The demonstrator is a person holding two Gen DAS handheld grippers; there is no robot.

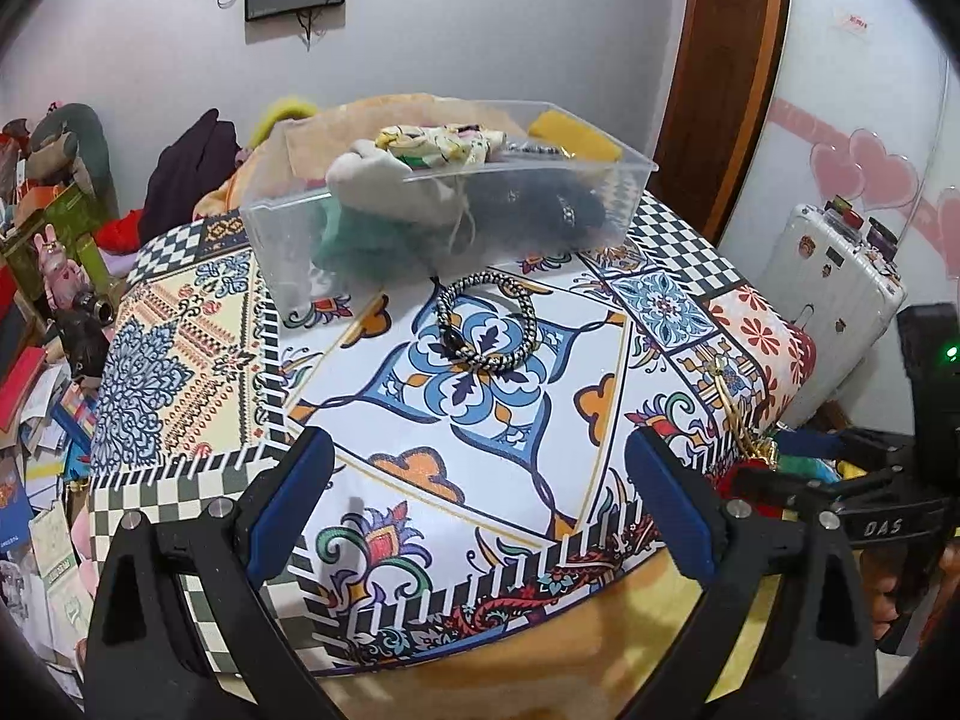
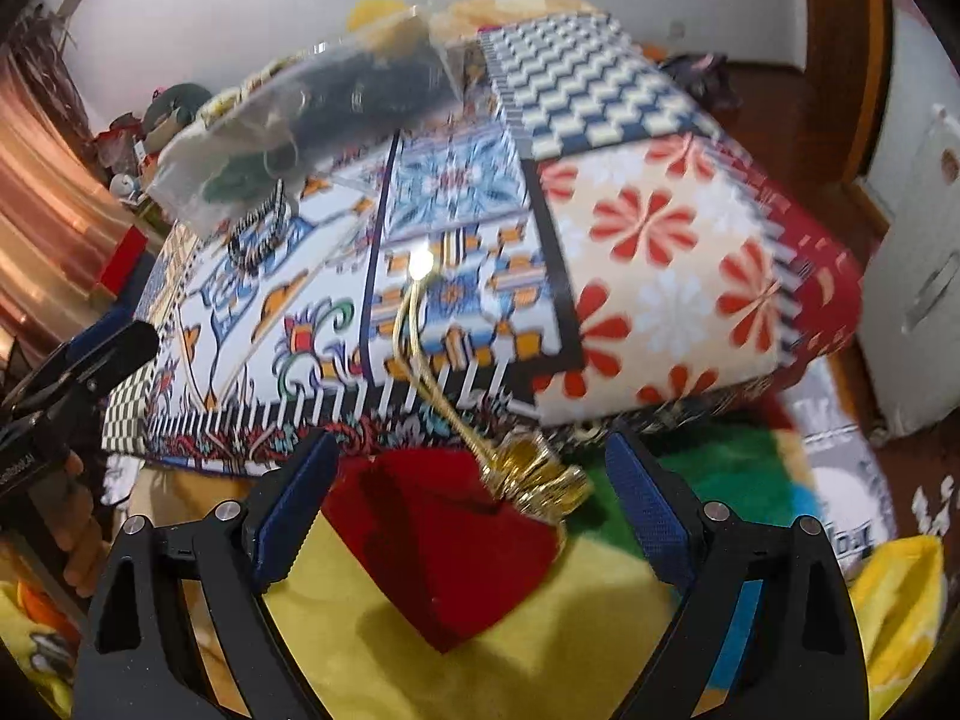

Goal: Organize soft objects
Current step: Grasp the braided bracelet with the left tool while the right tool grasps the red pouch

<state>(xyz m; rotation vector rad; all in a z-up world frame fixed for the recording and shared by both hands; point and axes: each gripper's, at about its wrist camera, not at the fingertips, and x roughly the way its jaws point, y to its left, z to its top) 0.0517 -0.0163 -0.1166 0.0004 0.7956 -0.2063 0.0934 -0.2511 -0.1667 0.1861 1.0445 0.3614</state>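
A clear plastic bin [image 1: 288, 252] holding several soft items stands at the far side of a patterned cloth [image 1: 588, 360]. In front of it lies a black-and-white braided cord loop [image 1: 487, 324]. My left gripper [image 1: 480, 462] is open above the cloth's near part, with nothing between its fingers. A red heart-shaped pouch [image 2: 444, 552] with a gold tassel [image 2: 534, 474] hangs off the cloth's edge by a gold cord [image 2: 414, 306]. My right gripper [image 2: 471, 456] is open with the pouch between its fingers, and the pads do not touch it. The bin [image 2: 198, 180] shows blurred at upper left.
A white suitcase [image 1: 840, 288] stands right of the covered surface, by a brown door frame [image 1: 720, 60]. Toys, books and boxes [image 1: 54, 324] crowd the left side. A yellow blanket [image 2: 540, 648] and a green plush patch [image 2: 720, 480] lie below the edge.
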